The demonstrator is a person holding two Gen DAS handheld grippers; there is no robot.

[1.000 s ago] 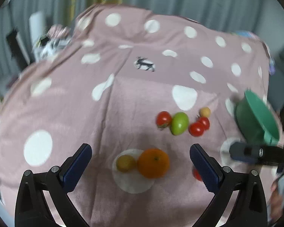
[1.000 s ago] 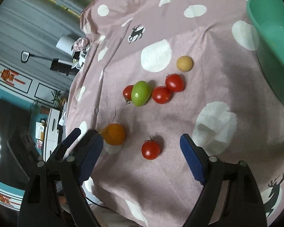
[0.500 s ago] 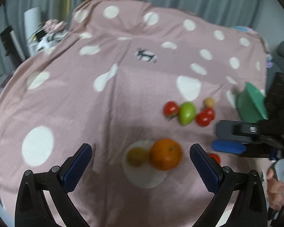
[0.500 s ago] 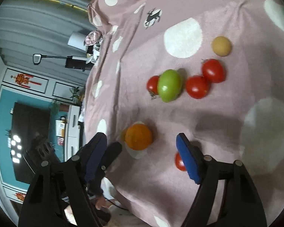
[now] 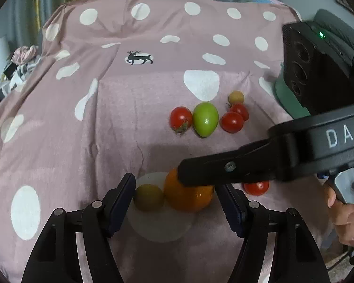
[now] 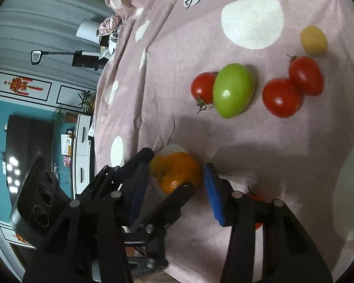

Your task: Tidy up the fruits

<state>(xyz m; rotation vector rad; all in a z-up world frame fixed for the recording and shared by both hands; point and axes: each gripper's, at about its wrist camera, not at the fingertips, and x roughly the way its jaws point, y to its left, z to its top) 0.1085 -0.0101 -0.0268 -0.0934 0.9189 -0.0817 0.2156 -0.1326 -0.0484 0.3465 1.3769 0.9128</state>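
The pink bedspread [image 5: 134,122] with its white dots fills both views, grey curtains behind it. Nearest you in the left wrist view, your left gripper [image 5: 175,198] has just been closing from full spread. Its jaws now bracket the orange [image 5: 188,195] and the small yellow fruit [image 5: 148,197] together, both sitting on a white dot at lower centre. I see no pad pressing on either one, so it holds nothing yet.

A second ago your right gripper [image 6: 177,184] hung over the lone red tomato [image 5: 256,186]. Now it has swung across and its jaws have just been narrowing around the same orange, with that tomato left behind the right finger. Whether its pads actually press the skin I cannot tell — the near finger covers the contact.

So both tools crowd one fruit, and that looks like a clash; I would give the orange to one of them.

Farther up, in mid frame, the green tomato [image 5: 205,122] lies touching a red one, with two more red tomatoes [image 5: 236,119] and a yellow one beside them. The green bowl [image 5: 285,96] peeks out at the right edge — nothing seems sorted yet.
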